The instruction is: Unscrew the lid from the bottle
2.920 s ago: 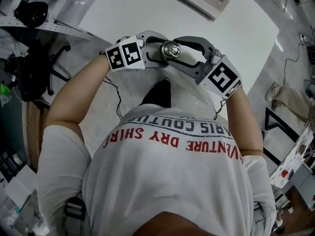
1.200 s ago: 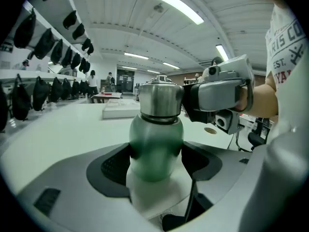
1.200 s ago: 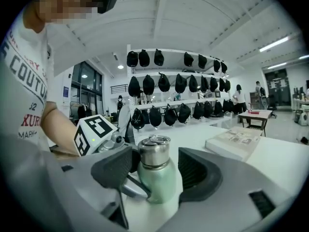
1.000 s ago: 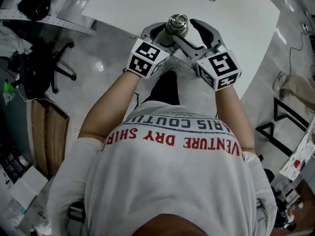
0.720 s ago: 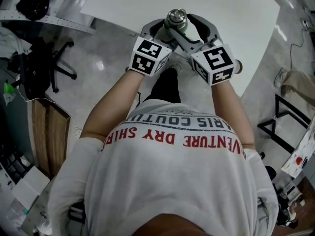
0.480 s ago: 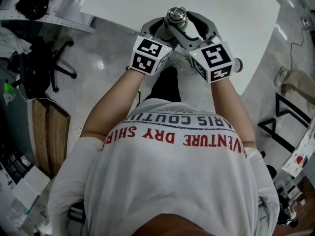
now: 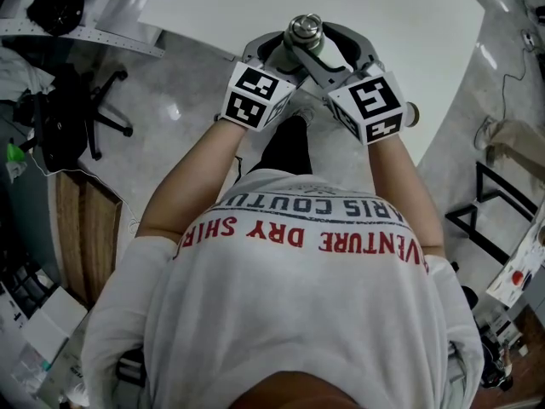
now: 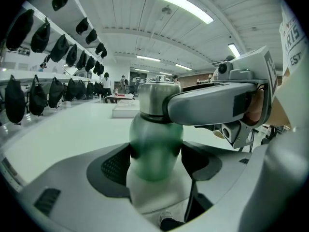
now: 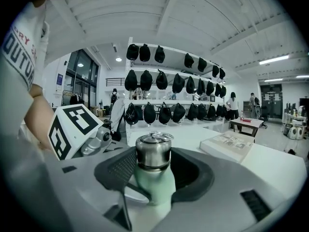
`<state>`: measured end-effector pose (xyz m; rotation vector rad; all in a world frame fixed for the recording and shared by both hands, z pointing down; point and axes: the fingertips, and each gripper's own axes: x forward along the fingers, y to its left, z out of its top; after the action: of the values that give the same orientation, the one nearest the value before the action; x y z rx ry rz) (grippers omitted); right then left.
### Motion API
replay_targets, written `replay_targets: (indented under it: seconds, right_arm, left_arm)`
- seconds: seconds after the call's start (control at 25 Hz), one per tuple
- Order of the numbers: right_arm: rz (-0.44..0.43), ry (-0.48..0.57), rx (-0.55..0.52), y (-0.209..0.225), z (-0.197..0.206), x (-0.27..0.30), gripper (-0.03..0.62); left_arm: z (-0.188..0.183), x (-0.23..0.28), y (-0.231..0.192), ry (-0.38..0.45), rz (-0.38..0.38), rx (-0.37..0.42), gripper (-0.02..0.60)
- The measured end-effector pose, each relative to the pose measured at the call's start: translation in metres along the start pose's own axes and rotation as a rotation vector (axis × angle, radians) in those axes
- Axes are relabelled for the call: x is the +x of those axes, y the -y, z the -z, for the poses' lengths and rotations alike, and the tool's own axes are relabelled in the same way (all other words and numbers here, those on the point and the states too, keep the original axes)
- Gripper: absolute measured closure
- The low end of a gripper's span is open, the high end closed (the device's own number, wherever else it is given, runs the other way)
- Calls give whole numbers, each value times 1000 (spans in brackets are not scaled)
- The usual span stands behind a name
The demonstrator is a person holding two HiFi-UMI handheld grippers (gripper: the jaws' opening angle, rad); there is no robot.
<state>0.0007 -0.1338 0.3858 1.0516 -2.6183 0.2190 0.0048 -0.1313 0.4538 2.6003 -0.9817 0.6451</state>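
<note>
Grips the bottle [image 8: 156,129] by its green body with the left gripper [image 8: 155,152], pads pressed on both sides. Holds it upright in the air, probably to stop the body from turning.

Takes the steel lid [image 9: 153,149] just above with the right gripper [image 9: 153,162], reaching in from the other side. Has just been closing those jaws, with the lid between them and both pads now seeming to touch it. Looks like getting a firm hold for a twist. Lid still seated on the neck, with a small ring at the top.

Brings the two grippers together in a V in front of the chest, with the right jaw passing close over the left. Leaves little room there: the marker cubes [image 7: 255,96] sit near each other and may bump if the right wrist rolls far.

Beyond both grippers, a white table [image 7: 409,32], its near edge below the bottle. Farther out on it, a book [image 9: 227,146], well apart from the jaws. Past that, shelves of dark bags [image 9: 164,83]. Off to the left gripper's side, on the floor, an office chair [image 7: 89,118]. Nothing between the jaws and the lid.
</note>
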Motion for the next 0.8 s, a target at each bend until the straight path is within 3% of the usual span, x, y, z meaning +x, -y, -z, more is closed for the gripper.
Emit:
replay_targets:
  seconds: [0.24,0.8]
  right_arm:
    - [-43,-13,-32,2,0,-2,372]
    - [-223,-59,-103,6,2,-4,372]
  left_arm:
    - [-1,2,2,-40,81,61,238]
    - [-1,5,5,-155,412,283,238]
